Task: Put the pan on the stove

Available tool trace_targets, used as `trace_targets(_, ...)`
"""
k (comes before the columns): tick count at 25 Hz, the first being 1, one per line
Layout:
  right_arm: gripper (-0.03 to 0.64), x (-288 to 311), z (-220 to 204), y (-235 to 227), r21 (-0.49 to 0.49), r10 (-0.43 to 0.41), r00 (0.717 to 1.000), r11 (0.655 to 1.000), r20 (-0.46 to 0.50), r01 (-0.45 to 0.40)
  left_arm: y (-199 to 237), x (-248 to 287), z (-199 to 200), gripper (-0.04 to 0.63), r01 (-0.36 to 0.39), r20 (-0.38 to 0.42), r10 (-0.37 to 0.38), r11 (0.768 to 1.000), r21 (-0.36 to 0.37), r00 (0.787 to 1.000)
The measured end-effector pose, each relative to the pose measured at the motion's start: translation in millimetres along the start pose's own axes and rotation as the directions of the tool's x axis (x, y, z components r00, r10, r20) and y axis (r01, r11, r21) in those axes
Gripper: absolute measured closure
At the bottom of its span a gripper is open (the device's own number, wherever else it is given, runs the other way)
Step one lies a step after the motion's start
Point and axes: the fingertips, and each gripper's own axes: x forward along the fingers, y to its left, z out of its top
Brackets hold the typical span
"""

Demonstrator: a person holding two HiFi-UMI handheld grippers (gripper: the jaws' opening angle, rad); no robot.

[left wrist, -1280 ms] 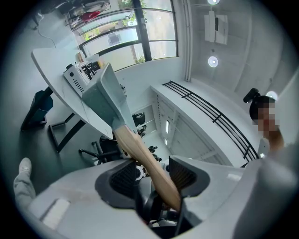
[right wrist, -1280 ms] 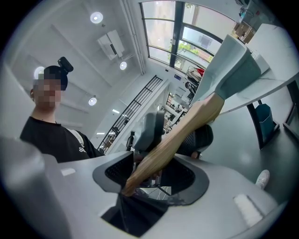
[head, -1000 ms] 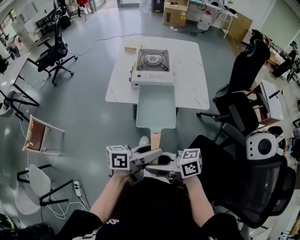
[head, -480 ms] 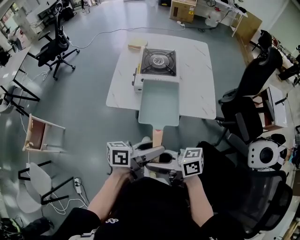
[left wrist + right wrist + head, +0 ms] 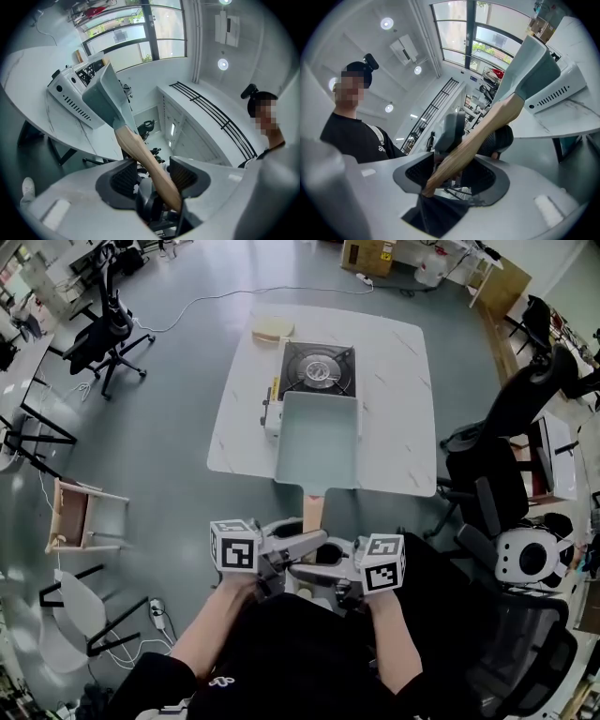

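A pale green rectangular pan with a wooden handle hangs level over the near half of the white table. Its far edge overlaps the front of the portable gas stove. Both grippers meet at the handle's near end, in front of my body. My left gripper comes in from the left and is shut on the handle. My right gripper comes in from the right, shut on the same handle. The stove's side panel shows beside the pan.
A tan block lies at the table's far left corner. Black office chairs stand right of the table and another at far left. A wooden chair sits on the grey floor at left. A cable runs behind the table.
The table and stove have drawn nearer. The pan has gone forward with both grippers, and its far edge now covers the stove's front. Both grips are unchanged.
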Motion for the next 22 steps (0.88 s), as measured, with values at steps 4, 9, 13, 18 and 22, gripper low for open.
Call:
trace_targets(4,0.383,3,23,-18,-0.003,-0.002,1.000,1.000,0.009,0.002,15,6,24,0.376,0.000,-0.014,0.000,1.000,0.009,1.000)
trace_targets(9,0.384,8,52,-40,-0.013,-0.001,1.000,1.000,0.019,0.002,28,13,57,0.376,-0.004,-0.015,0.004,1.000,0.007,1.000)
trace_targets(13,0.383,14,73,-55,-0.017,-0.004,1.000,1.000,0.023,0.005,42,15,80,0.376,-0.001,-0.028,0.002,1.000,0.026,1.000)
trace_targets(18,0.383,20,96,-76,-0.018,-0.010,1.000,1.000,0.024,0.010,58,18,105,0.376,-0.002,-0.035,0.003,1.000,0.028,0.999)
trace_targets(22,0.384,24,110,-90,-0.014,-0.015,0.999,1.000,0.028,0.015,67,21,123,0.376,-0.005,-0.032,0.006,1.000,0.009,0.999)
